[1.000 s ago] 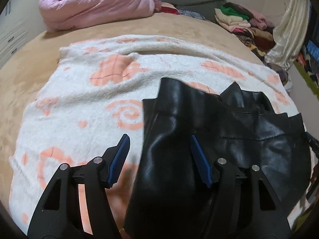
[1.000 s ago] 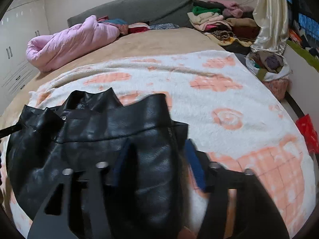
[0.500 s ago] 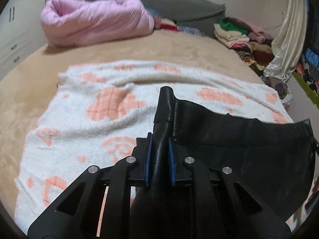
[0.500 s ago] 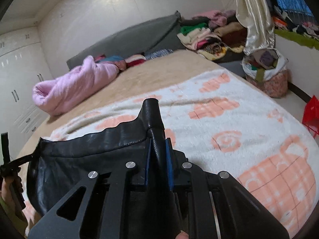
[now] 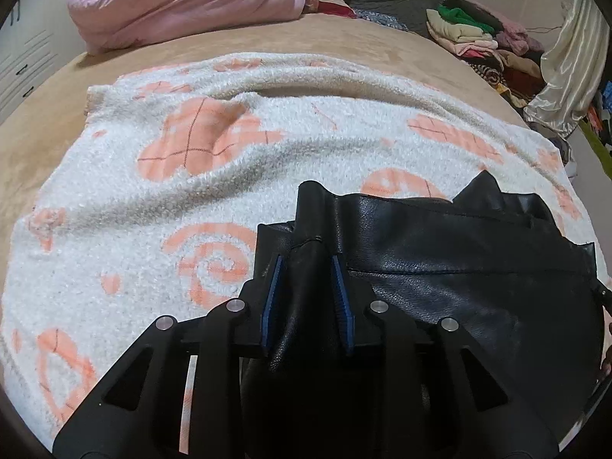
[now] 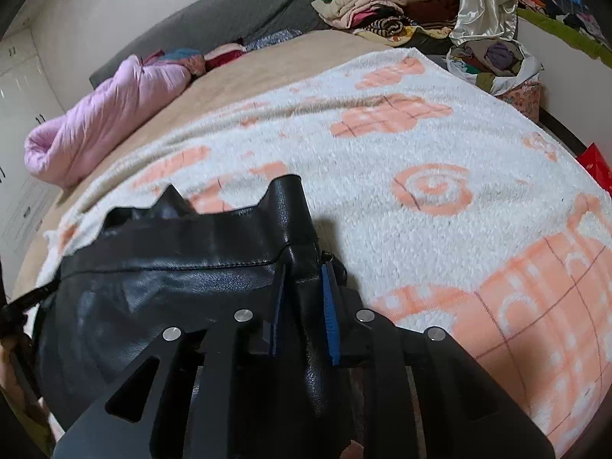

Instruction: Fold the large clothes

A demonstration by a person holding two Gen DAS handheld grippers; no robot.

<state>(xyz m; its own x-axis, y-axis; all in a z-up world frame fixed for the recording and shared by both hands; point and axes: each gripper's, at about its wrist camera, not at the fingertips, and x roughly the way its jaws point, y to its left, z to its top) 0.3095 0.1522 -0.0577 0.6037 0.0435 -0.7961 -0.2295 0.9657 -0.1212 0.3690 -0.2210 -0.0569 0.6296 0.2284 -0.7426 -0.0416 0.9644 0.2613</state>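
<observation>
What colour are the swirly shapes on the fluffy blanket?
Peach-orange swirls on a white blanket, clearest in the right wrist view.

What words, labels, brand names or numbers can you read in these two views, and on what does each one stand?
None can be read: the black leather garment, the white blanket with orange patterns and the pink quilt carry no lettering, and the red packet is too small and blurred to tell.
</observation>
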